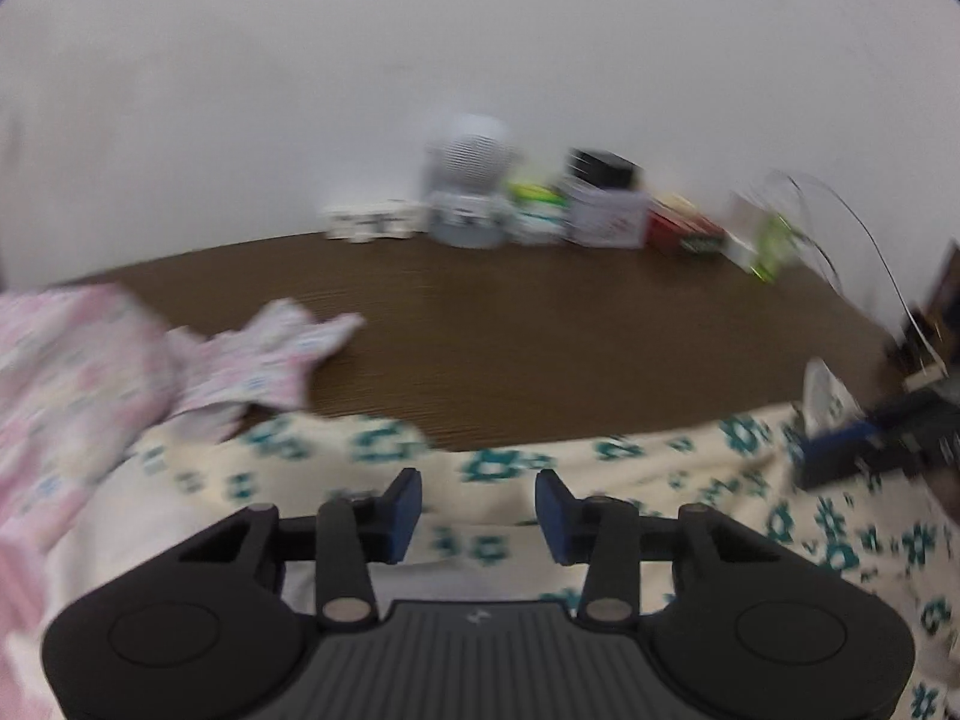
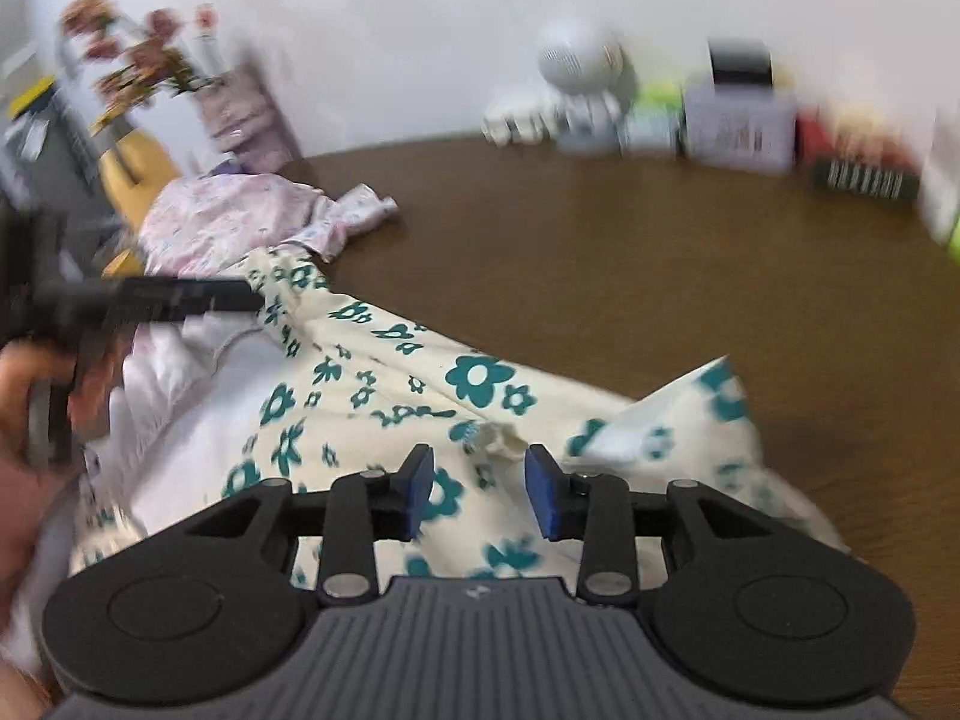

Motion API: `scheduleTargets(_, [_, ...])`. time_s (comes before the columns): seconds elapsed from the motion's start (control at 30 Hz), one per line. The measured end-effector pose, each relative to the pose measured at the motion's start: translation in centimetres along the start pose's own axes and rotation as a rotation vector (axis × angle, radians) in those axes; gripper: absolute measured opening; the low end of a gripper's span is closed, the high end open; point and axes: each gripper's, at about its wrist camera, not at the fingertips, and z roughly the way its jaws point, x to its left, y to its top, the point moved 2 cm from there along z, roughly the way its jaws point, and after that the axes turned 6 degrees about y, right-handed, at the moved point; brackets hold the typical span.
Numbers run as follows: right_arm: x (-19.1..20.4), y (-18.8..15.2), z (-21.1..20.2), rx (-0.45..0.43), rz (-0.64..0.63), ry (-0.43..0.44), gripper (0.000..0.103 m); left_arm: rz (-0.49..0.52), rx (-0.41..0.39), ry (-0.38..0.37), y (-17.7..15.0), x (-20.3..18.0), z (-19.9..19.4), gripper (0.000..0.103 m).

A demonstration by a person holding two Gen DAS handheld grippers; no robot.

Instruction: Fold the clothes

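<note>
The cream floral garment [image 2: 384,396] is lying crumpled across the near side of the brown table [image 2: 600,252]. Both the left gripper [image 1: 478,507] and right gripper [image 2: 478,483] are hovering over it, jaws parted and gripping nothing. A pink garment [image 2: 240,222] is sitting far left.

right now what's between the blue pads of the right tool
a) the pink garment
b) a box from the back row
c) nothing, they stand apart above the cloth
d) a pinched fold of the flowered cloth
c: the right tool has its pads apart with only a gap between them, above the cream cloth with teal flowers, not pinching it.
</note>
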Motion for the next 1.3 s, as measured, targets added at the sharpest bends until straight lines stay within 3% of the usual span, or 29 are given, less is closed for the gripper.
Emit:
scheduleTargets(0.17, [-1.5, 1.0, 1.9, -0.005, 0.191, 0.030, 0.034, 0.188, 0.001, 0.015, 0.4, -3.2, 2.8, 0.043])
scheduleTargets(0.2, [-1.8, 1.0, 2.3, -0.010, 0.202, 0.027, 0.016, 0.219, 0.000, 0.021, 0.5, -3.6, 3.3, 0.042])
scheduleTargets(0.23, [-2.0, 1.0, 2.6, -0.016, 0.212, 0.023, 0.001, 0.234, 0.013, 0.012, 0.6, -4.0, 3.8, 0.023])
scheduleTargets(0.27, [-2.3, 1.0, 2.4, -0.029, 0.213, 0.031, 0.001, 0.247, 0.026, 0.001, 0.7, -4.4, 4.3, 0.002])
scheduleTargets(0.3, [-2.5, 1.1, 2.0, -0.043, 0.213, 0.040, 0.001, 0.247, 0.031, -0.003, 0.8, -4.6, 4.6, 0.001])
scheduleTargets(0.5, [-2.5, 2.4, -0.3, -0.139, 0.143, 0.027, 0.001, 0.207, 0.039, 0.034, 1.3, -4.3, 6.2, 0.000])
scheduleTargets(0.57, [-2.8, 2.5, 0.0, -0.136, 0.125, -0.013, 0.001, 0.180, 0.040, 0.046, 1.4, -3.8, 6.5, 0.000])
scheduleTargets(0.67, [-3.4, 1.7, 1.4, -0.048, 0.136, -0.015, 0.002, 0.144, 0.038, 0.043, 1.7, -3.0, 6.6, 0.007])
scheduleTargets(0.77, [-3.3, 1.2, 0.7, -0.053, 0.162, 0.012, 0.023, 0.123, 0.018, 0.004, 1.8, -2.5, 5.6, 0.011])
scheduleTargets(0.8, [-3.2, 1.1, 0.0, -0.070, 0.171, 0.022, 0.041, 0.132, 0.011, -0.018, 1.7, -2.7, 5.3, 0.011])
scheduleTargets(0.83, [-3.1, 1.0, -0.5, -0.088, 0.174, 0.018, 0.043, 0.144, 0.005, -0.040, 1.6, -2.9, 4.9, 0.011])
scheduleTargets(0.87, [-3.2, 1.1, -0.9, -0.098, 0.175, 0.004, 0.043, 0.155, -0.001, -0.063, 1.6, -3.0, 4.5, 0.011])
scheduleTargets(1.07, [-4.1, 1.9, 1.1, -0.056, 0.197, -0.078, 0.040, 0.241, 0.033, -0.034, 0.8, -5.1, 5.8, 0.011])
scheduleTargets(1.1, [-3.9, 2.1, 1.5, -0.052, 0.180, -0.089, 0.032, 0.235, 0.028, -0.037, 0.8, -5.1, 5.9, 0.011])
scheduleTargets(1.13, [-3.8, 2.3, 1.8, -0.050, 0.176, -0.085, 0.009, 0.229, 0.029, -0.040, 0.8, -4.9, 6.0, 0.011])
scheduleTargets(1.17, [-3.9, 2.5, 2.0, -0.056, 0.178, -0.086, 0.001, 0.223, 0.030, -0.043, 0.8, -4.8, 6.0, 0.012])
scheduleTargets(1.3, [-4.9, 3.2, 1.5, -0.127, 0.191, -0.117, 0.001, 0.201, 0.028, -0.056, 0.7, -4.3, 6.1, 0.013])
